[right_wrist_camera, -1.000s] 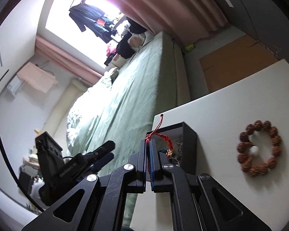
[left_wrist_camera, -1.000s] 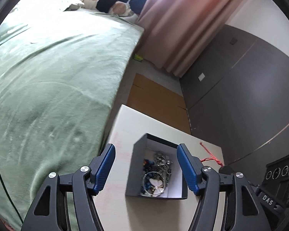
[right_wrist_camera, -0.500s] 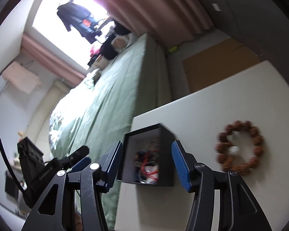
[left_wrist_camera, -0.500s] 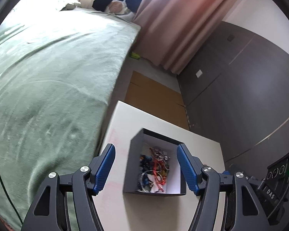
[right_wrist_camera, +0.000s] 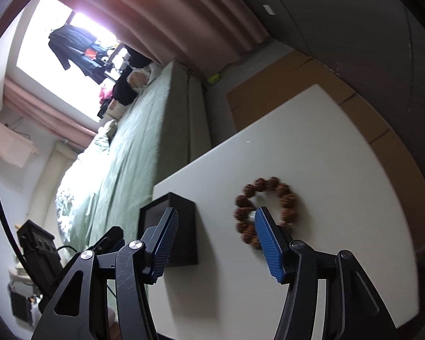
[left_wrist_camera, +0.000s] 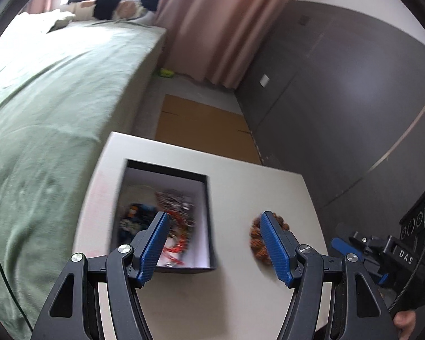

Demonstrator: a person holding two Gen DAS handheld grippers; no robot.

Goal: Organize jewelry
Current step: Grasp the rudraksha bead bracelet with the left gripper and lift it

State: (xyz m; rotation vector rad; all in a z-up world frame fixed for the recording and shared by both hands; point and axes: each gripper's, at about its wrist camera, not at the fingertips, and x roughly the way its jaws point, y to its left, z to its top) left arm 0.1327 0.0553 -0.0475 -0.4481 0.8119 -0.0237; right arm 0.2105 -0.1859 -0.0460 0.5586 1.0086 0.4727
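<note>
Left wrist view: left gripper (left_wrist_camera: 214, 245) spread wide with nothing between its blue pads, hovering over the white table (left_wrist_camera: 249, 181); black box (left_wrist_camera: 208, 198) just ahead and slightly left, its near right corner falling between the fingers, white-lined inside and holding a blurred tangle of jewelry (left_wrist_camera: 172, 215) — red cord, silvery links, dark blue pieces. Brown bead bracelet (left_wrist_camera: 257, 243) lying flat on the table to the right of the box, apart from it, partly hidden behind the right-hand pad. Right gripper (left_wrist_camera: 351, 248) visible at the far right edge, low beside the table. Right wrist view: right gripper (right_wrist_camera: 215, 245) likewise splayed open and empty, held above the table (right_wrist_camera: 311, 147); bead bracelet (right_wrist_camera: 265, 206) just ahead, a ring of knobbly reddish-brown beads with one pale bead on its near side, its lower part covered by the right-hand pad. Black box (right_wrist_camera: 181, 226) to the left near the table edge, seen from its dark outer wall, behind the left-hand pad. Green bed (right_wrist_camera: 144, 147) beyond the table.
</note>
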